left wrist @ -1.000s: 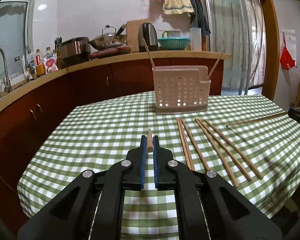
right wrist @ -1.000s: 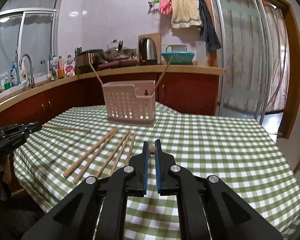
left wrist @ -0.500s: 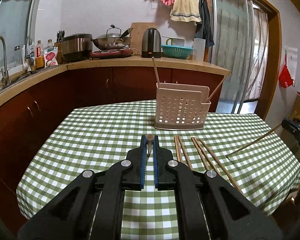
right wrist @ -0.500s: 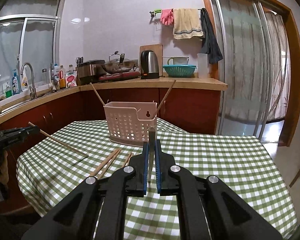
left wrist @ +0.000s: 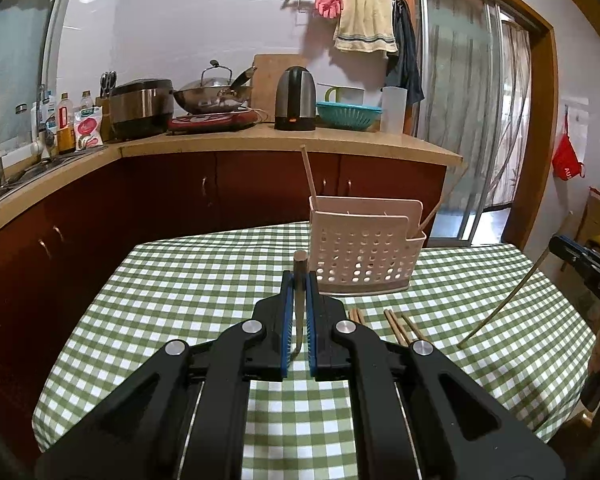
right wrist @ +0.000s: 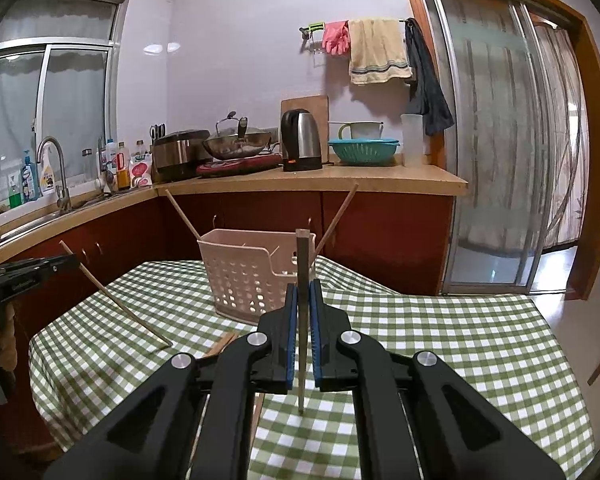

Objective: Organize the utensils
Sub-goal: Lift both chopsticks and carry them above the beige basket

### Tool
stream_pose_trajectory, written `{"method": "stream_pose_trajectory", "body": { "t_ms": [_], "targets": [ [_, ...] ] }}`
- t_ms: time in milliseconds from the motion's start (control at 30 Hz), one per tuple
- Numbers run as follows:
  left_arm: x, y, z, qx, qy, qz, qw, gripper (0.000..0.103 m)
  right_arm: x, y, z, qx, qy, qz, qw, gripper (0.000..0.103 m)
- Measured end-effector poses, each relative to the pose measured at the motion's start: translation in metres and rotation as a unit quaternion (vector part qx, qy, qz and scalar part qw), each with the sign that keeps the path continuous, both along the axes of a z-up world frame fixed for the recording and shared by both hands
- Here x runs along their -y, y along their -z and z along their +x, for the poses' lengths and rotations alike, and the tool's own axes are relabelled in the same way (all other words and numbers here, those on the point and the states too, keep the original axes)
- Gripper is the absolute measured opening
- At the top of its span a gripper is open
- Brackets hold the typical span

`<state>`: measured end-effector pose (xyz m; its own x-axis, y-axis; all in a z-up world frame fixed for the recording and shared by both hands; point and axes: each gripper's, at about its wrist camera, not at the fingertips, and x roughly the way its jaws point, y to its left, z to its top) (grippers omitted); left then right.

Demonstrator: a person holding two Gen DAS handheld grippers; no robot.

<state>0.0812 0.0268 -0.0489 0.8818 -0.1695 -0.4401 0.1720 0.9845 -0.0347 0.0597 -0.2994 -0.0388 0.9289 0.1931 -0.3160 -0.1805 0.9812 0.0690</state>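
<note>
With each hand-held gripper, left [left wrist: 299,280] and right [right wrist: 304,292], clamped on one chopstick [left wrist: 300,300] above the worktop [left wrist: 180,280], we judge either could pivot and miss the utensil basket [left wrist: 364,252] at one o'clock.

A green-checked tablecloth [left wrist: 188,300] covers the table. Behind it, a wooden worktop [left wrist: 284,142] is carried on dark red cabinets [left wrist: 172,196]. On the worktop are placed a rice cooker [left wrist: 140,106], a lidded wok [left wrist: 214,96] on a red hob, a kettle [left wrist: 295,98] and a teal colander [left wrist: 348,114]. A pink glove [left wrist: 329,0] and a towel [left wrist: 364,22] are hung from a wall rail.
</note>
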Motion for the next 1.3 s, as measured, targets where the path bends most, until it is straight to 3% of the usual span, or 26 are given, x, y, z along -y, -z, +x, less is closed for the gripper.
{"method": "stream_pose_trajectory", "body": {
  "t_ms": [467,1000,1133,1300],
  "targets": [
    [0.008,-0.041,0.025,0.031,0.046,-0.021,0.9982,0.007,-0.008,-0.032,0.023,0.028,-0.022,0.013,0.999,0.007],
    [0.033,-0.133,0.082,0.136,0.077,-0.04,0.9869,0.007,-0.015,-0.104,0.083,0.12,-0.042,0.019,0.992,0.007],
    [0.038,-0.133,0.104,0.138,0.071,-0.044,0.9869,0.007,-0.016,-0.103,0.104,0.123,-0.041,0.021,0.991,0.007],
    [0.042,-0.105,0.136,0.103,0.06,-0.049,0.9916,0.007,-0.019,-0.079,0.133,0.096,-0.04,0.024,0.994,0.007]
  ]
}}
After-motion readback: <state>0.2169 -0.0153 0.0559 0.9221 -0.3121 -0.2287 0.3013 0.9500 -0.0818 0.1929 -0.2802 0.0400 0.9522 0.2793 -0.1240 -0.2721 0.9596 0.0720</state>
